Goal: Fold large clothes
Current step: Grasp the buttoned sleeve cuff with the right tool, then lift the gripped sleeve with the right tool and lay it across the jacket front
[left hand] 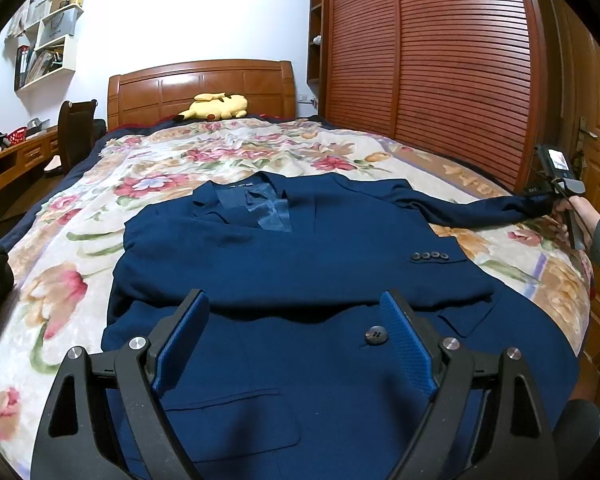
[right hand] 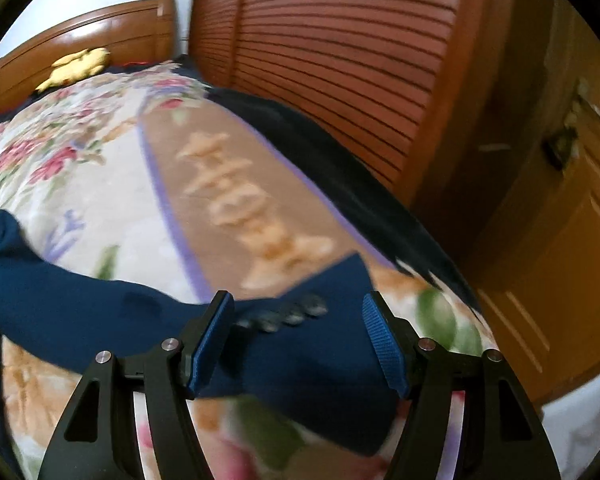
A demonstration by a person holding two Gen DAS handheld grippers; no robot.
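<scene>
The left gripper (left hand: pixel 294 312) hangs with its jaws spread wide and empty over the lower front of a navy suit jacket (left hand: pixel 300 280), which lies front-up on a floral bedspread (left hand: pixel 52 280). One sleeve (left hand: pixel 260 276) is already folded across the jacket's chest — its cuff buttons show near the jacket's far side. The other sleeve (right hand: pixel 100 312) stretches straight out from the jacket toward the bed edge by the slatted wardrobe (left hand: pixel 440 60). The right gripper (right hand: pixel 300 320) straddles that sleeve's cuff, its pads apparently clear of the cloth — released, not gripping. Judged from this, folding has barely begun: second sleeve and body folds remain.
</scene>
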